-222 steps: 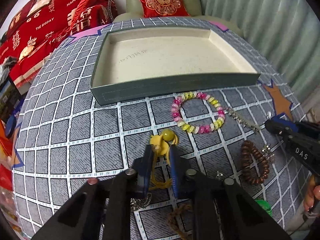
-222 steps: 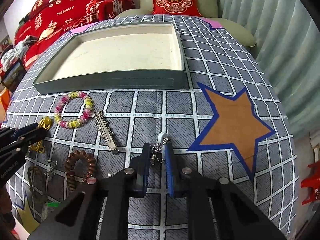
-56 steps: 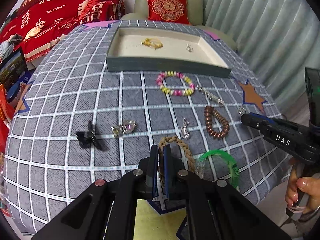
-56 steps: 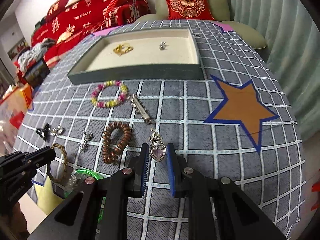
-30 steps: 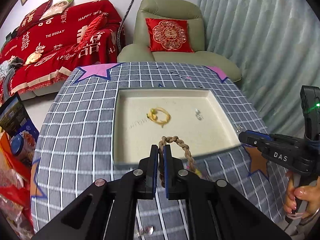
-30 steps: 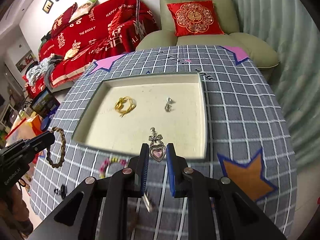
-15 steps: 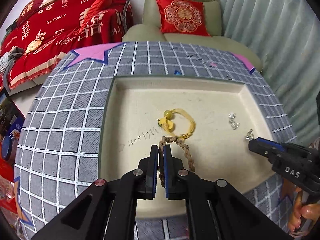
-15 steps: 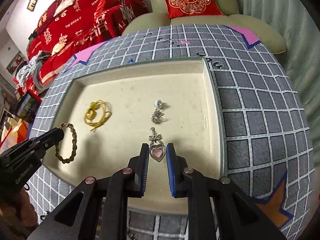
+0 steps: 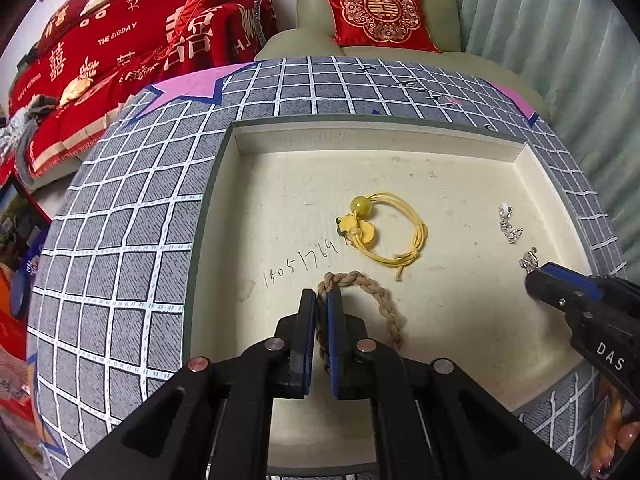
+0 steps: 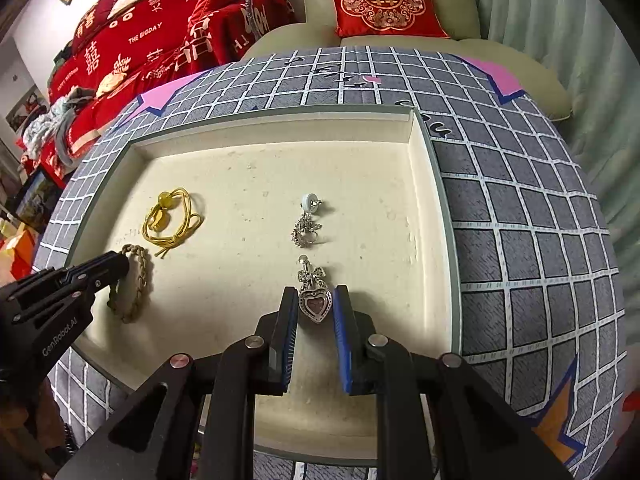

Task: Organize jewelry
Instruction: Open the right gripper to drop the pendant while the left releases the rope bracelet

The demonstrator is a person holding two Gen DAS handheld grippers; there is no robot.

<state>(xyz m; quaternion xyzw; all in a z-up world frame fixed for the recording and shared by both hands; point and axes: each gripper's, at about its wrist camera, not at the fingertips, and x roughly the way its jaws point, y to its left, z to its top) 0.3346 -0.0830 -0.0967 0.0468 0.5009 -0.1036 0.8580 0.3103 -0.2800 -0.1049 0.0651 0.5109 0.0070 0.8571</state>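
1. Left wrist view: the braided rope bracelet (image 9: pixel 370 292) is pinched between the narrow jaws of the left gripper (image 9: pixel 322 300), over the cream floor of the tray (image 9: pixel 224 184). Its free loop curves out to the right of the fingers and trails back beside them.
2. Right wrist view: the heart pendant (image 10: pixel 316 304) sits between the fingers of the right gripper (image 10: pixel 316 308), its silver bow and post pointing away from the camera. The jaws stand a little apart with the heart filling the gap; whether they grip it or it lies on the tray floor I cannot tell.
3. Just beyond the bracelet lies the yellow cord bracelet (image 9: pixel 384 236) with its round bead and flower charm, close to the braid but apart from it. Handwritten digits (image 9: pixel 304 260) mark the floor to its left.
4. A silver charm with a white bead (image 10: pixel 306 222) lies just beyond the pendant, apart from it, near the tray's middle in the right view and toward its right wall in the left view.
5. The tray rests on a grey grid-patterned tablecloth (image 9: pixel 120 216) with pink and orange stars.
6. Only the left view shows the written digits clearly; only the right view shows the pendant's heart face, since the left view catches just its silver tip at the other gripper's end.
7. Behind the table stand a green armchair (image 10: pixel 400 46) with a red cushion (image 10: pixel 384 0), and red bedding (image 9: pixel 120 40).
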